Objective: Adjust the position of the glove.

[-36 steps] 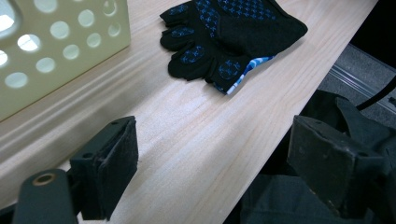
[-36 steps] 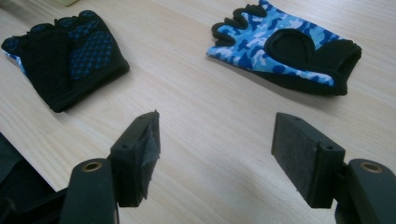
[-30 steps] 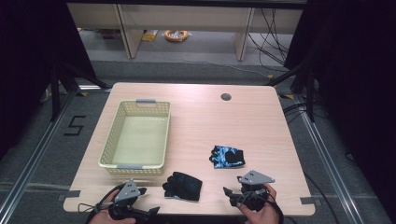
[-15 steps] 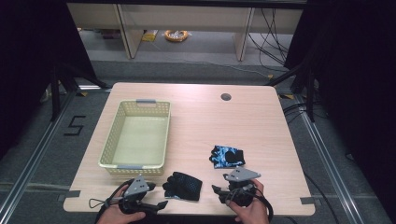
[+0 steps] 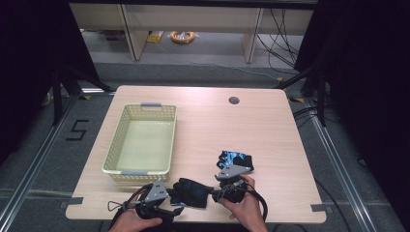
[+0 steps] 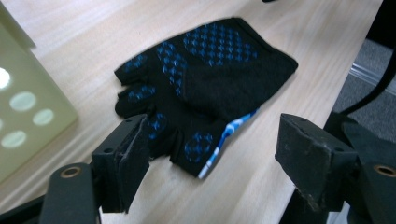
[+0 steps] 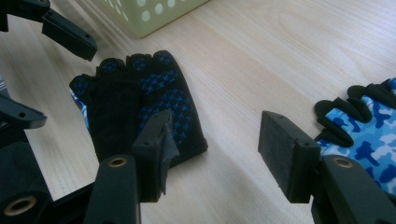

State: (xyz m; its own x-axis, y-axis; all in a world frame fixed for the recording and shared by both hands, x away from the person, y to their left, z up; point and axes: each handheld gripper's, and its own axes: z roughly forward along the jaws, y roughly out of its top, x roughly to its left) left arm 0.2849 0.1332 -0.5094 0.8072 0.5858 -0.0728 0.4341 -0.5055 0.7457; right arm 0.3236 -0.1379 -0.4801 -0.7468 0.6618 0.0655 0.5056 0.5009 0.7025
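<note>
A black fingerless glove [image 5: 193,191] with blue grip dots lies flat near the table's front edge. My left gripper [image 5: 175,205] sits at its near left side, open, with the glove's [image 6: 205,84] cuff end just beyond the jaws [image 6: 215,163]. My right gripper [image 5: 216,192] is at the glove's right side, also open and holding nothing [image 7: 219,154]; the black glove [image 7: 140,102] lies ahead of its left jaw. A second glove [image 5: 235,158] in blue camouflage lies just behind the right gripper, and its edge [image 7: 369,135] is beside the right jaw.
A pale yellow perforated basket [image 5: 140,171] stands empty on the left half of the table, its near corner [image 6: 28,112] close to the left gripper. A cable hole [image 5: 234,100] is at the back. The table's front edge runs right below both hands.
Both hands have moved inward toward the black glove: the left gripper to the right, the right gripper to the left and forward. The gloves have not moved.
</note>
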